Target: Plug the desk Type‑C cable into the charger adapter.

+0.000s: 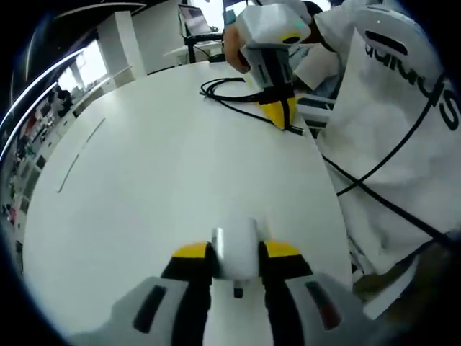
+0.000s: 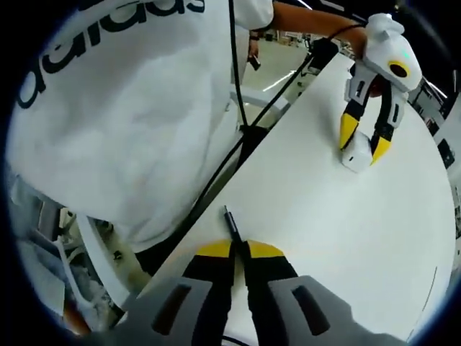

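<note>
My left gripper (image 1: 236, 254) is shut on the white charger adapter (image 1: 236, 236), which stands on the white table between the yellow-tipped jaws. The right gripper view shows the same gripper (image 2: 364, 144) far across the table, clasping the adapter (image 2: 354, 160). My right gripper (image 2: 242, 249) is shut on the black Type-C cable; its plug end (image 2: 229, 216) sticks out just past the jaw tips, near the table edge. From the left gripper view, the right gripper (image 1: 279, 112) sits at the far side of the table. The cable's loose coil (image 1: 227, 88) lies beside it.
The round white table (image 1: 144, 180) is bare in the middle. A person in a white lettered shirt (image 1: 392, 108) stands along the table's edge, with black cords (image 2: 238, 94) hanging down in front. A laptop (image 1: 194, 18) sits on a desk far behind.
</note>
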`<state>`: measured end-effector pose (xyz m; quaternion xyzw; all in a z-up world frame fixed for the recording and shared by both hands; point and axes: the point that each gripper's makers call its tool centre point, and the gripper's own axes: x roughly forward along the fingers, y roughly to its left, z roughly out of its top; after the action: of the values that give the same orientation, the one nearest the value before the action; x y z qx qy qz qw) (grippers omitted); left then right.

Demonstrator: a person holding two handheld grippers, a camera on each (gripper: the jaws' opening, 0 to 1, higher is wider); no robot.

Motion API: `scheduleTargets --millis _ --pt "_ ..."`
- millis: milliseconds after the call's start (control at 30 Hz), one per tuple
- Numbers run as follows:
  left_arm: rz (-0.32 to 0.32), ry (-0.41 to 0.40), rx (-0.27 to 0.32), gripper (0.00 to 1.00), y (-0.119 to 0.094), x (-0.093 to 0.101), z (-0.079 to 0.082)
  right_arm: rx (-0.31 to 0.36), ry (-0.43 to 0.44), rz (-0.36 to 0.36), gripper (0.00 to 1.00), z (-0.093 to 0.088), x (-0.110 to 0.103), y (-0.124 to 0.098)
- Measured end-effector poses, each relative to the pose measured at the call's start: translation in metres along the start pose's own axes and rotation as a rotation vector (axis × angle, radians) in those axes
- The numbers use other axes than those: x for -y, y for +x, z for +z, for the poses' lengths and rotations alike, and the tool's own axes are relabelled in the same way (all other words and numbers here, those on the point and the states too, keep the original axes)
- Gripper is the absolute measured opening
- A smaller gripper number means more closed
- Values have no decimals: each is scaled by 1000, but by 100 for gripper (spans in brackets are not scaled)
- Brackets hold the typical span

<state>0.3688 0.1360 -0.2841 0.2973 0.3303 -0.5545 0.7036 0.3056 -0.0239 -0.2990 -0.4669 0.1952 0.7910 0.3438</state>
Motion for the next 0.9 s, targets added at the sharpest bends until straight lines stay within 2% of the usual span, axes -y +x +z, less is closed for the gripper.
scheduleTargets --millis 267,500,767,900 --pt "-5 -2 -3 25 1 0 -1 -11 8 -9 2 3 0 2" --pt "-6 -8 3 25 1 0 -1 31 121 -45 2 6 9 2" --pt "3 -25 11 25 1 1 -1 83 254 -129 2 9 31 0" --pt "3 -39 11 25 1 1 -1 102 293 -162 2 10 40 0"
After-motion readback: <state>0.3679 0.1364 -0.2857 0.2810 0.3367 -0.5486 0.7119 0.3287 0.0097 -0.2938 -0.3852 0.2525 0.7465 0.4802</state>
